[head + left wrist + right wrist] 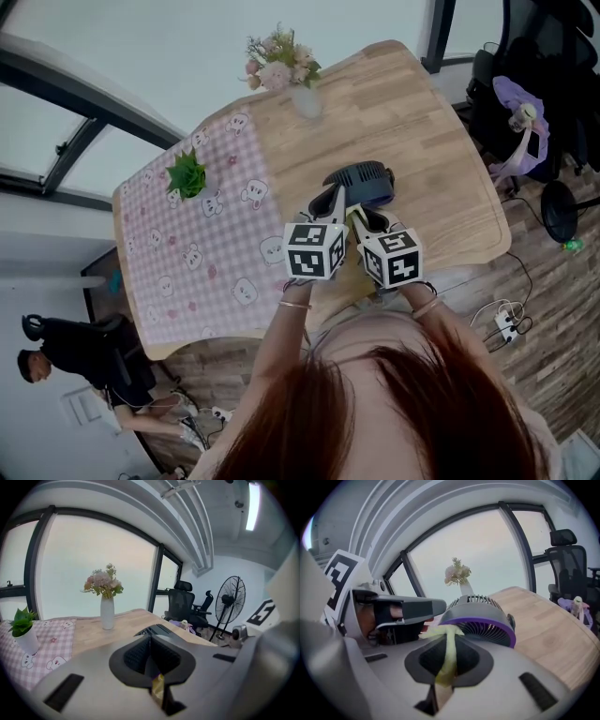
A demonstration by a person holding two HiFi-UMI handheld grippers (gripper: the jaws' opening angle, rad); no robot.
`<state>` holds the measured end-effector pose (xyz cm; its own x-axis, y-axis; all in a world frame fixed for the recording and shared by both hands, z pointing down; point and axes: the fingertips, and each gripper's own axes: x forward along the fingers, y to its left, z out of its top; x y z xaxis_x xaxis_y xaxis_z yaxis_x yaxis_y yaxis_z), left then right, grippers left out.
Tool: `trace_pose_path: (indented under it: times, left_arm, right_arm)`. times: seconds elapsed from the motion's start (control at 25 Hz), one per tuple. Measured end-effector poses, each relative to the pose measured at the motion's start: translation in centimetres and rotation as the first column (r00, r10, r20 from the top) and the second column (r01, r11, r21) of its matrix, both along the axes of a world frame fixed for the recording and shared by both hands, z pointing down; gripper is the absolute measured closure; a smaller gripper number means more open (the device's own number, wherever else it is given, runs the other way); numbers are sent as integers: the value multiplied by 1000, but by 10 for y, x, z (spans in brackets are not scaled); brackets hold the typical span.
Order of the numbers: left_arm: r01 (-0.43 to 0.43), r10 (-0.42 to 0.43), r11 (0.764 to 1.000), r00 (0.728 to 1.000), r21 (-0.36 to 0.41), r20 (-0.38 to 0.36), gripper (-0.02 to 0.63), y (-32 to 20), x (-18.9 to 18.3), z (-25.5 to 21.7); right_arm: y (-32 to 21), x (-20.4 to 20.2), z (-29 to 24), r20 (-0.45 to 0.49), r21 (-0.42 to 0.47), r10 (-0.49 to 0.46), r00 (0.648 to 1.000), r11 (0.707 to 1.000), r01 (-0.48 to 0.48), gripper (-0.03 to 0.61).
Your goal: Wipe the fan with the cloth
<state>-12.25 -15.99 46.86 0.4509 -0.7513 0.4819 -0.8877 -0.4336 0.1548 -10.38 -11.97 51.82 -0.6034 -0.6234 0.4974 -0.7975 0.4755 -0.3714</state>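
The small dark fan (pixel 363 181) with a purple ring lies on the wooden table (pixel 422 122), just beyond both grippers. My right gripper (pixel 449 651) is shut on a thin yellow cloth (pixel 448 637) whose far end rests against the fan's grille (pixel 480 620). My left gripper (pixel 150 651) is also shut, with a yellow scrap of the cloth (pixel 158 685) pinched low between its pads. From the head view the left gripper (pixel 333 199) sits at the fan's left side and the right gripper (pixel 361 217) close beside it. The fan's top edge (pixel 152 631) shows just past the left jaws.
A vase of flowers (pixel 279 67) stands at the table's far edge, and a small potted plant (pixel 187 175) sits on the pink checked tablecloth (pixel 206 272). An office chair (pixel 525 103) and floor cables (pixel 506 323) are to the right. A person (pixel 56 361) sits at lower left.
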Motion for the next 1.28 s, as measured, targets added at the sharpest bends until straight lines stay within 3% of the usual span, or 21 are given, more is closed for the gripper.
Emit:
trace_pose_path:
  times: [0.32, 1.28]
  left_arm:
    - [12, -14, 999, 998, -34, -59, 601, -2, 2, 5]
    - [-34, 32, 998, 999, -61, -35, 602, -6, 18, 5]
  right_arm:
    - [-10, 2, 1, 9, 22, 18, 1000, 1000, -18, 552]
    - [-29, 36, 0, 56, 54, 141, 988, 988, -144, 551]
